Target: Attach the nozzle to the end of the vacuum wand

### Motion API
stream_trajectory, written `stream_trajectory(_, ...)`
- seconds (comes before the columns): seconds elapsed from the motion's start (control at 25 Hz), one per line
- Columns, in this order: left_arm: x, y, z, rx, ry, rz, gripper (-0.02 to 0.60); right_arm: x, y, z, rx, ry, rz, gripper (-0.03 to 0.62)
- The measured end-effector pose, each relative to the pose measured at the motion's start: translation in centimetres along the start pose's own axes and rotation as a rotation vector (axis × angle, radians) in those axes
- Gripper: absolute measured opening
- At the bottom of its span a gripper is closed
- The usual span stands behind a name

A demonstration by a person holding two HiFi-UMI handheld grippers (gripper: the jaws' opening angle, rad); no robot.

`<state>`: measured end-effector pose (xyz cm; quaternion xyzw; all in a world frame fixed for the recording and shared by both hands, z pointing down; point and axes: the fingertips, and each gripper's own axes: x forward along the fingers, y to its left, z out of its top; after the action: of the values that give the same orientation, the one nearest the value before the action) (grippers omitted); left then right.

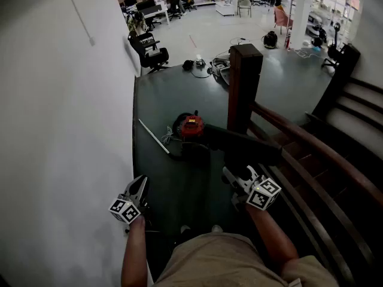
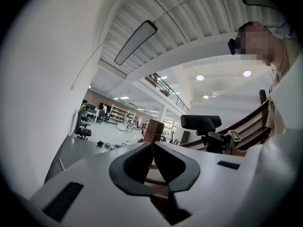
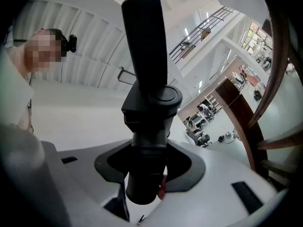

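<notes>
**Nozzle in your right tongs, wand lying on the floor**

Your right tongs (image 3: 147,168) are clenched on the round neck of the black nozzle (image 3: 144,74). The flat head juts out ahead of the pads, and the tube end pokes back past them towards you. That grip keeps the bulky head clear of your hand, but I judge you will have to swing the tube end round before it can meet the wand.

Your left tongs (image 2: 152,145) are closed tight with nothing between them; they sit level at your left side, close to the white wall (image 1: 60,130). That leaves them free to fetch and steady the other part.

The thin pale rod on the dark floor (image 1: 161,94) looks to be the wand (image 1: 154,136). It lies ahead of you, just left of the red vacuum (image 1: 191,126); neither pair of tongs touches it. The join has not begun; the next move, as I read it, is to open the left tongs, take the wand near its free end and raise it towards the nozzle.

Mind the wooden post (image 1: 244,82) and the handrail (image 1: 311,151) on your right; the nozzle is held near both and could knock them as you turn it.
</notes>
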<state>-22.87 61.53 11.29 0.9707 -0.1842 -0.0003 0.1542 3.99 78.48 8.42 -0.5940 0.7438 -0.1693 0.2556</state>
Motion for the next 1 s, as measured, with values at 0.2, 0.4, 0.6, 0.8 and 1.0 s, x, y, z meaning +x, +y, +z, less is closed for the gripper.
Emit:
stream_trajectory(0.2,0.9,-0.1,0.0,0.005,0.003,-0.002,0.032,0.1,-0.3,0.2,-0.013,0.007,0.013,0.183)
stream_trajectory(0.4,1.7,-0.2,-0.1,0.004,0.017,-0.003,0.032,0.2,-0.5,0.6,-0.026,0.005,0.017,0.183)
stream_trajectory(0.6,2.4,-0.1,-0.2,0.002,0.033,0.000,0.032,0.4,-0.6,1.0,0.005,-0.007,0.049,0.183)
stream_trajectory(0.8,2.7,0.7,-0.4,-0.002,0.047,0.014,0.032,1.1,-1.3,1.2,0.024,-0.020,0.057,0.183)
stream_trajectory(1.0,3.2,2.8,-0.6,-0.018,0.058,0.036,0.032,3.2,-2.6,0.2,0.020,0.007,0.057,0.183)
